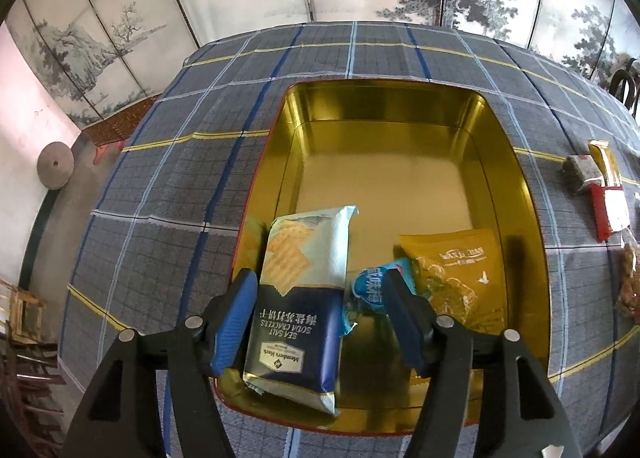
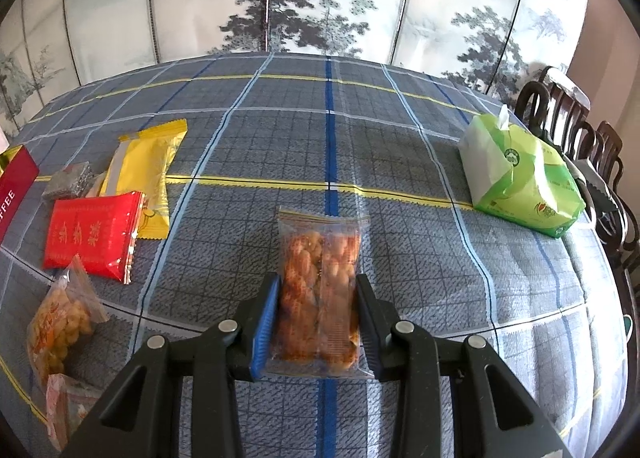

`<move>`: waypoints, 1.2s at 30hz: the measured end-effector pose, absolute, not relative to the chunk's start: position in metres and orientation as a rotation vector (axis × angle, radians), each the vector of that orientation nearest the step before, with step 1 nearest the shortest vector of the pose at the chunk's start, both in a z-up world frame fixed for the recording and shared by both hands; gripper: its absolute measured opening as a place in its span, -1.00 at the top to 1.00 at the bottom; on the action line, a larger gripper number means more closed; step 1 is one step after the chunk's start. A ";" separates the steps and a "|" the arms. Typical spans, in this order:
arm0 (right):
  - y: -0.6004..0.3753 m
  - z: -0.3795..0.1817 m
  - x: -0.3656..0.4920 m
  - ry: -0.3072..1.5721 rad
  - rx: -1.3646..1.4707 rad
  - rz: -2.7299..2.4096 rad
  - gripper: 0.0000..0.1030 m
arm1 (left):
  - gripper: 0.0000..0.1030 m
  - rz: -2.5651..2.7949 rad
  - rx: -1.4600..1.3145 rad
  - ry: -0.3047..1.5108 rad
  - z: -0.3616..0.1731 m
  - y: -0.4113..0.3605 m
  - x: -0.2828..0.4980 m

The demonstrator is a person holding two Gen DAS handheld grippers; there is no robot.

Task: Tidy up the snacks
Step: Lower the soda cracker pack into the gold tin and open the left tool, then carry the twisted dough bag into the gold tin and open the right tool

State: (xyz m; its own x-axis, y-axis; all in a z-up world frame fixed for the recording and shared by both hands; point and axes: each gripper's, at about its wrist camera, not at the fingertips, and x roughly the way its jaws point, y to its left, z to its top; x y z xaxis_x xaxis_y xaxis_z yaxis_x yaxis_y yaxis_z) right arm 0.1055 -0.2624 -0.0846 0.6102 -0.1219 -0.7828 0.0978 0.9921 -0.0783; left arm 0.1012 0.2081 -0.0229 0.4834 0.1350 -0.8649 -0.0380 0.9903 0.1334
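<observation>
In the left wrist view a gold tin box (image 1: 384, 97) sits open on the plaid tablecloth. Inside its near end lie a blue-and-white soda cracker pack (image 1: 300, 298), a small light-blue packet (image 1: 370, 286) and a mustard-yellow pouch (image 1: 456, 270). My left gripper (image 1: 320, 286) is open, its fingers on either side of the cracker pack with a clear gap on the right. In the right wrist view my right gripper (image 2: 316, 286) is shut on a clear bag of brown twisted snacks (image 2: 320, 282), fingers (image 2: 266, 318) pressed against both its sides.
In the right wrist view, left of the gripper, lie a red packet (image 2: 94, 234), a yellow packet (image 2: 144, 169), a small grey packet (image 2: 68, 179), two clear bags of fried snacks (image 2: 60, 322) and the tin's red wall (image 2: 14, 187). A green tissue pack (image 2: 520, 177) and dark chairs (image 2: 580, 125) stand right.
</observation>
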 end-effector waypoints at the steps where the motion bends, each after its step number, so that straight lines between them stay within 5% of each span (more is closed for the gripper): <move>1: -0.262 -0.084 0.106 0.908 -0.025 -0.130 0.28 | -0.22 0.106 0.098 1.059 -0.022 0.208 0.100; 11: -0.260 -0.078 0.104 0.914 0.027 -0.173 0.28 | -0.48 0.144 0.070 0.985 -0.003 0.202 0.077; 22: -0.229 -0.040 0.094 0.872 0.050 -0.126 0.28 | -0.53 0.161 -0.035 0.940 0.016 0.207 0.049; 36: -0.078 -0.001 0.087 0.853 0.019 0.181 0.28 | -0.53 0.321 -0.112 0.902 0.026 0.249 0.001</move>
